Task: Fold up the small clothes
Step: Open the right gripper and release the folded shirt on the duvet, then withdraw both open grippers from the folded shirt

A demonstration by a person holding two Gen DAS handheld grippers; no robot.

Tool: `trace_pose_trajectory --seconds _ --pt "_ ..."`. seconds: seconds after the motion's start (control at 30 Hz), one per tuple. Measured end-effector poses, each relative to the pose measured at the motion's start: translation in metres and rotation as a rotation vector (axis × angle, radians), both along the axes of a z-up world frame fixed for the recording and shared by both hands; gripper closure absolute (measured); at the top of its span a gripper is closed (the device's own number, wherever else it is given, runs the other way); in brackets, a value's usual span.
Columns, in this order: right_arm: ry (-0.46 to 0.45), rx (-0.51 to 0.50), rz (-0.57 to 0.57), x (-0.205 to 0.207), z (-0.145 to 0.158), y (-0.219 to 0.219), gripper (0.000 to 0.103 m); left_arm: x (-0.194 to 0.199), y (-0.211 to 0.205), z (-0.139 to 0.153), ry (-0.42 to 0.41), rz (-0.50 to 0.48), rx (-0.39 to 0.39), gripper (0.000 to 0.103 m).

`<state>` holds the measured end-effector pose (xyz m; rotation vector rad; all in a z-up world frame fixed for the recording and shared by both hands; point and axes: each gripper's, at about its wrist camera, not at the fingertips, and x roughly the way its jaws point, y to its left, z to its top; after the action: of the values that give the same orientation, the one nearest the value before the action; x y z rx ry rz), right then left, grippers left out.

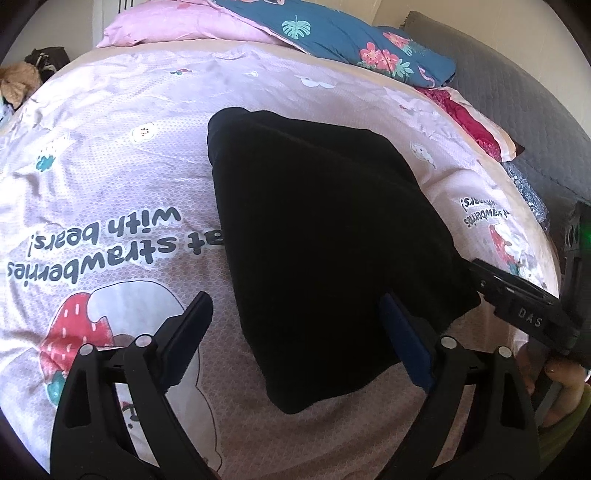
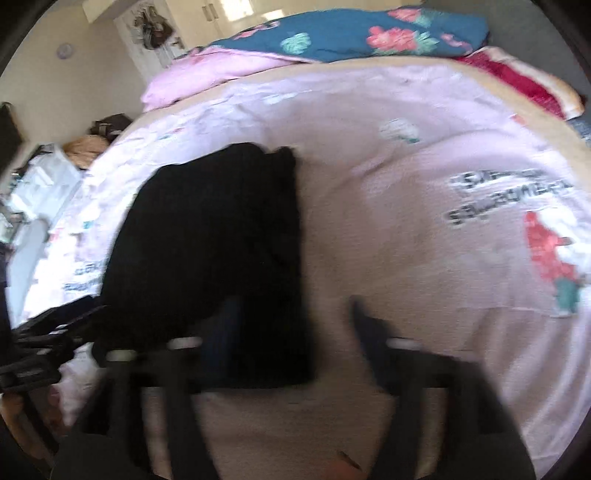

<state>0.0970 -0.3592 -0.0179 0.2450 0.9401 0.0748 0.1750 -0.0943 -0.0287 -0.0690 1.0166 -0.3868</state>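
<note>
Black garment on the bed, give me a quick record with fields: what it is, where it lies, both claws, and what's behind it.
item: black garment, folded into a compact block
surface: pink printed bedsheet, garment lies flat on it
left claw: open, garment's near end between its fingers, not pinched
right claw: open, blurred, one finger over garment's near edge
behind: teal floral quilt and pink blanket at the far end

Black folded garment [image 1: 325,229] on a pale pink bedsheet [image 1: 129,177] printed with red strawberries and dark lettering; teal floral quilt [image 1: 332,37] behind.
</note>
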Motion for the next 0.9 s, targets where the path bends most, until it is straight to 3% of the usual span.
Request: trace_pose_trajectory --seconds 0.13,0.37,0.9 --pt "-0.002 0.042 -0.025 -0.006 0.001 -0.011 0.031 -0.002 0.003 0.003 -0.005 0.007 0.005 0.009" --pt "-0.025 0.027 -0.037 -0.022 0.012 -0.013 0.008 -0.007 0.006 0.012 -0.015 0.011 0.014 0.009" --pt "-0.217 -0.028 -0.029 -0.09 0.07 0.01 0.004 -0.054 0.023 0.056 -0.149 -0.017 0.009 0.009"
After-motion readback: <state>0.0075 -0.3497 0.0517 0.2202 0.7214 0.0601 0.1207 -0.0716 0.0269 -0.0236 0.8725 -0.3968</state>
